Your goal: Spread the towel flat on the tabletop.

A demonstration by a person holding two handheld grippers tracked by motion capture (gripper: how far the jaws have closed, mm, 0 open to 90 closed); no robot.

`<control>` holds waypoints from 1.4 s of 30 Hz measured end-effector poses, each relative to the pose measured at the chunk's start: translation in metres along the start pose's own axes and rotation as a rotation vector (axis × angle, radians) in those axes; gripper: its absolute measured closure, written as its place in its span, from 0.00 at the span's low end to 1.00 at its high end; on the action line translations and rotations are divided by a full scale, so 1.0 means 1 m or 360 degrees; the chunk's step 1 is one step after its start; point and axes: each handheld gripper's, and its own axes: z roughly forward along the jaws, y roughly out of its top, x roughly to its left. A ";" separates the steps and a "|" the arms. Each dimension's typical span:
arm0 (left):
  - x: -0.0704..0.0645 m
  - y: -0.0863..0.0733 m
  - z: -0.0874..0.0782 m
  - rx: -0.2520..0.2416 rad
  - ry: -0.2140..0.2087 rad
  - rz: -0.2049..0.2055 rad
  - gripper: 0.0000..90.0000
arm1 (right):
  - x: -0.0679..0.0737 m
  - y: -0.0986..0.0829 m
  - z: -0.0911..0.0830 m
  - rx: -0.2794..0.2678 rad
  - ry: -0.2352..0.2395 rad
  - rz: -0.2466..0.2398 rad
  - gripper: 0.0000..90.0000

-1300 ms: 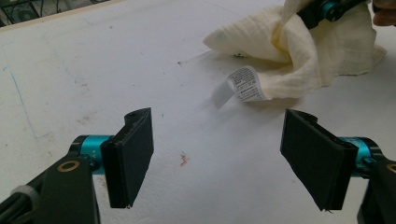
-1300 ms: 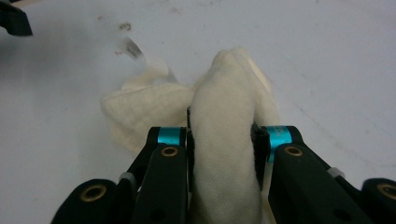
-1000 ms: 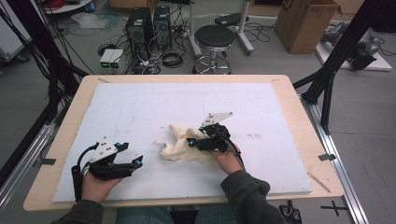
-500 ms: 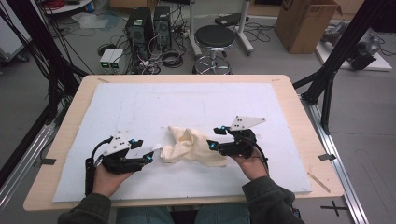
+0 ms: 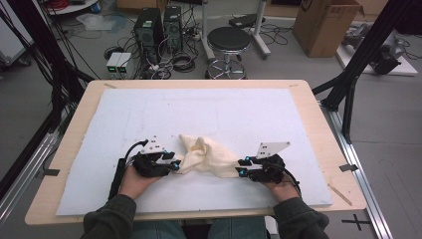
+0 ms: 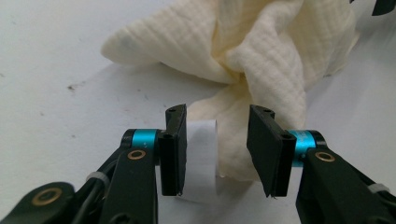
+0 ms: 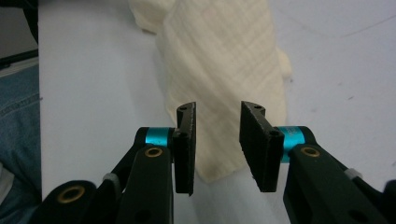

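Note:
A crumpled cream cloth (image 5: pixel 205 154) lies twisted on the white mat (image 5: pixel 249 114), near the front. My left gripper (image 5: pixel 174 165) sits at its left end, open. In the left gripper view the jaws straddle a cloth corner (image 6: pixel 233 140) and a white label (image 6: pixel 203 158) without pinching them. At the cloth's right end my right gripper (image 5: pixel 240 168) is open too. In the right gripper view a flat end of the cloth (image 7: pixel 224 70) runs between the jaws of my right gripper (image 7: pixel 217 144).
The mat covers most of a wooden table (image 5: pixel 328 129). Behind the table stand a black stool (image 5: pixel 229 40), computer towers (image 5: pixel 149 25) with cables, and a cardboard box (image 5: pixel 323 25). Black frame posts (image 5: pixel 353 74) rise at the right.
My right gripper moved right and toward the front edge, and the cloth stretched out rightward with it. My left gripper moved right up to the cloth's left end.

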 end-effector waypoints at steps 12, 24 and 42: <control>-0.007 -0.001 0.017 0.0132 0.0154 0.0078 0.75 | 0.000 -0.001 0.021 0.0173 0.0009 -0.0071 0.76; -0.016 0.000 0.021 0.0124 0.0229 0.0103 0.99 | -0.001 -0.002 0.022 0.0164 0.0076 -0.0041 0.97; -0.012 -0.008 -0.025 -0.0009 0.0254 0.0043 0.99 | 0.007 0.003 0.010 0.0067 0.0105 -0.0039 0.98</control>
